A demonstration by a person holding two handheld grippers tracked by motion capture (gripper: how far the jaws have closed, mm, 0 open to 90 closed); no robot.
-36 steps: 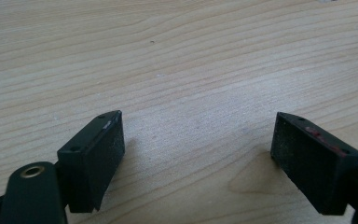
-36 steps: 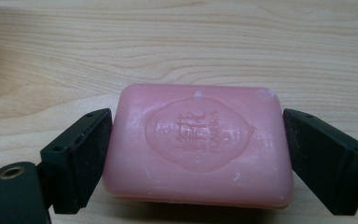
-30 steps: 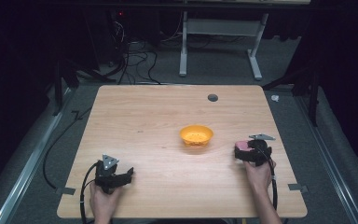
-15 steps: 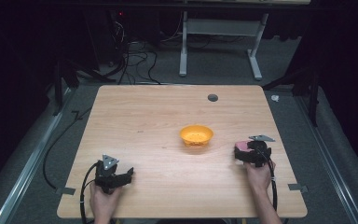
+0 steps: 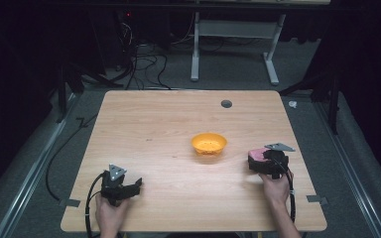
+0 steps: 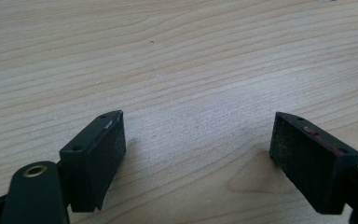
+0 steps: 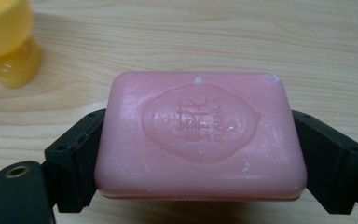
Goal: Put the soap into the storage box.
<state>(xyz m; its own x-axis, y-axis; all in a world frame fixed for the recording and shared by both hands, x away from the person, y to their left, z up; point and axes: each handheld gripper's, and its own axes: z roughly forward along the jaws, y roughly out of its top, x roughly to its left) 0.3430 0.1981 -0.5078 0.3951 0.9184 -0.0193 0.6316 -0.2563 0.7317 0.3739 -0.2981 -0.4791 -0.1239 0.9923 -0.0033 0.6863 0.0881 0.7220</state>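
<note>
R gripper grips a pink soap bar, jaws pressed on its two short ends. Bar is a rounded rectangle, flat, pale pink w/ whitish scuffs; an oval stamped emblem w/ raised lettering sits in the centre of its top face, text too soft to read. Bar is held level over the wooden table, near the table's right edge in the high view; can't tell if it touches the wood. L gripper sits near the front-left corner, held by the left hand; jaws wide apart w/ bare wood between them. Farther in, a small orange bowl stands near mid-table, just left of the soap, apart from it. Beyond, a round grommet hole near the far edge.
</note>
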